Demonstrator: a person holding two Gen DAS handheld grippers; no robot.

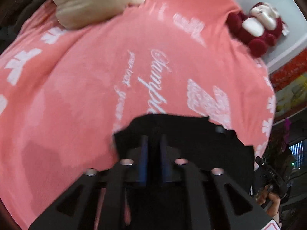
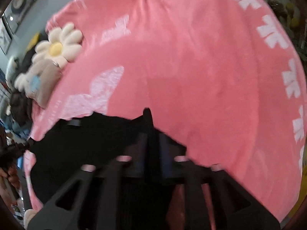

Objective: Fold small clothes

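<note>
A black garment hangs between both grippers over a pink blanket with white lettering. My left gripper is shut on the garment's edge, the black cloth pinched between its blue pads. In the right wrist view the same black garment stretches to the left, and my right gripper is shut on its edge, a fold of cloth sticking up between the pads. Both views are motion-blurred.
A beige plush toy lies at the blanket's far edge, also in the right wrist view beside a white daisy cushion. A dark red plush sits at the far right. The pink blanket covers the whole bed.
</note>
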